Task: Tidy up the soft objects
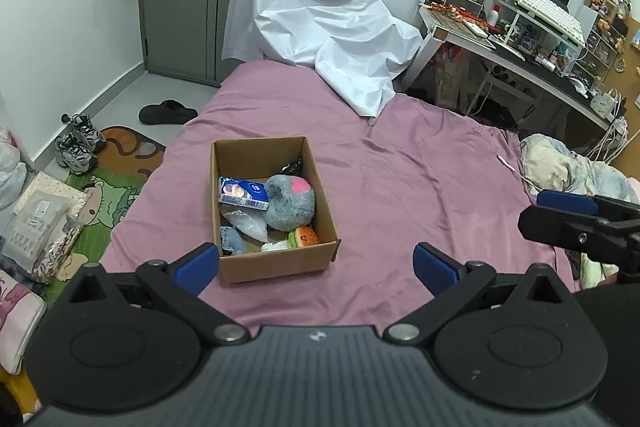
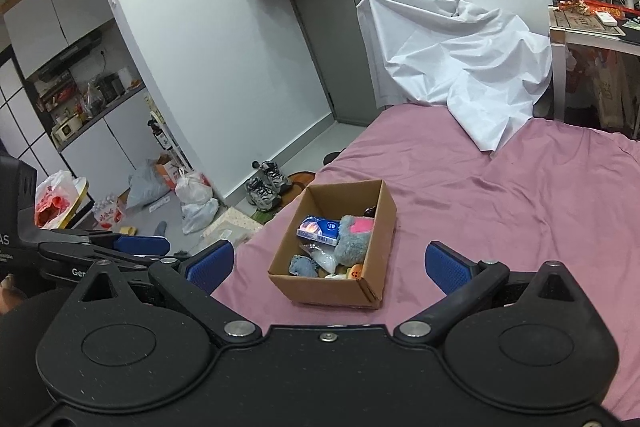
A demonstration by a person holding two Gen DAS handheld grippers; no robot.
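Note:
An open cardboard box point(image 1: 276, 261) stands on the pink bed point(image 1: 400, 187). Inside lie a grey plush with a pink patch point(image 1: 290, 203), a blue tissue pack point(image 1: 244, 195), a clear plastic bag point(image 1: 246, 223), a small blue-grey soft item point(image 1: 234, 241) and a burger-shaped squishy point(image 1: 304, 237). My left gripper point(image 1: 316, 267) is open and empty, hovering just in front of the box. My right gripper point(image 2: 328, 267) is open and empty, also near the box point(image 2: 320, 289), which shows the plush point(image 2: 352, 239) and the tissue pack point(image 2: 318, 229). The right gripper also shows in the left wrist view point(image 1: 576, 219) at the right edge.
A white sheet point(image 1: 320, 27) drapes over something at the bed's far end. A cluttered desk point(image 1: 520, 39) stands to the right, with a rumpled duvet point(image 1: 568, 167) on the bed's right side. Sneakers point(image 1: 76, 143), slippers point(image 1: 166, 113), a rug and bags point(image 2: 196, 203) lie on the floor at left.

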